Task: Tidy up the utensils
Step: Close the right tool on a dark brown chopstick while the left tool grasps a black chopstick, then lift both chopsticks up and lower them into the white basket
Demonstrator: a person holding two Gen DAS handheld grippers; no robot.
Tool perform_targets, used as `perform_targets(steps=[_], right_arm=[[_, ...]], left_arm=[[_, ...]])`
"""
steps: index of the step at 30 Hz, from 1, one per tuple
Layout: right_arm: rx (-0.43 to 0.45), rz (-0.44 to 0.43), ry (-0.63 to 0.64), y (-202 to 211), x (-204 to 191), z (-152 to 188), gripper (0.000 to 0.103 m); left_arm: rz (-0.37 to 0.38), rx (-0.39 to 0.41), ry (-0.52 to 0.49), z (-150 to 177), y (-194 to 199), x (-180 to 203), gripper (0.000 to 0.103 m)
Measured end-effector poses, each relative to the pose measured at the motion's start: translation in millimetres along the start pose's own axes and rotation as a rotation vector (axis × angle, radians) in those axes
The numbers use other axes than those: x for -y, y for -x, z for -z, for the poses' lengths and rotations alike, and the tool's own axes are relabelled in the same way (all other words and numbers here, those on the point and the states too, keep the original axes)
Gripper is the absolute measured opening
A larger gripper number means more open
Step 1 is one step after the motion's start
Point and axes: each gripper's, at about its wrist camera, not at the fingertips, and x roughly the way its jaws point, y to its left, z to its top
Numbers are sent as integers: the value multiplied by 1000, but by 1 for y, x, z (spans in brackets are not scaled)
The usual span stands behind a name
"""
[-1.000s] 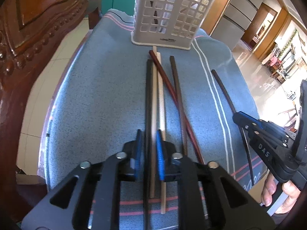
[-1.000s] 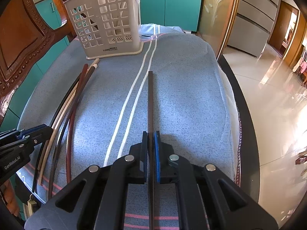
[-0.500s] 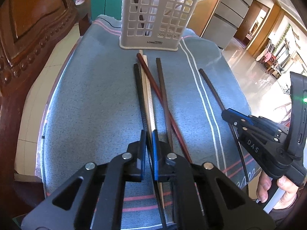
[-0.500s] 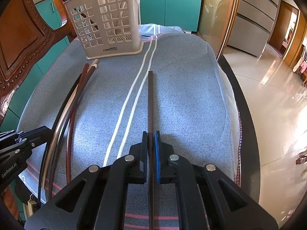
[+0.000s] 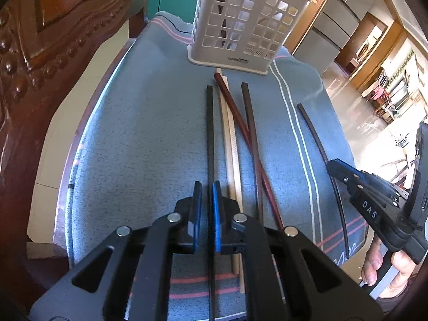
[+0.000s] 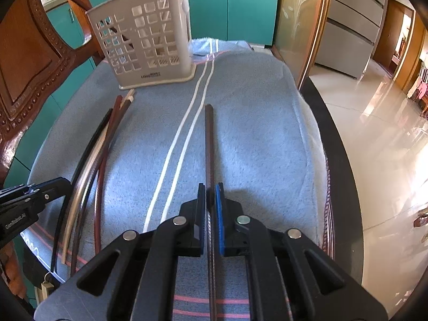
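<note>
A white slotted utensil holder (image 5: 240, 24) stands at the far end of a blue towel (image 5: 149, 123); it also shows in the right wrist view (image 6: 149, 45), with a utensil or two inside. My left gripper (image 5: 207, 190) is shut on a black chopstick (image 5: 210, 123) that points at the holder. Beside it lie a pale chopstick (image 5: 230, 139), a red-brown one (image 5: 240, 117) and a dark one (image 5: 250, 117). My right gripper (image 6: 211, 190) is shut on a dark brown chopstick (image 6: 209, 139), which also shows in the left wrist view (image 5: 318, 144).
A carved wooden chair back (image 5: 40, 40) stands close on the left. The round table's dark edge (image 6: 345, 176) curves along the right, with tiled floor (image 6: 385, 139) beyond. Teal cabinets (image 6: 248, 2) are behind the holder.
My left gripper has closed on the black chopstick and drawn it away from the pale ones, lifting slightly. My right gripper still holds the dark brown chopstick and has tilted up a little.
</note>
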Motion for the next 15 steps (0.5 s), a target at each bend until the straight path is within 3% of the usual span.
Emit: perform_targets(steps=[4, 7, 12, 15], right_arm=[[4, 4, 3, 0, 0, -1, 22], [5, 9, 4, -1, 2, -3, 23], [5, 33, 11, -6, 6, -15, 23], [-27, 39, 24, -18, 5, -24, 23]], left_arm=[[9, -4, 6, -5, -3, -1, 8], [-10, -8, -8, -14, -8, 3, 11], [-38, -6, -34, -38, -18, 9, 24], [-35, -20, -11, -49, -31, 6, 24]])
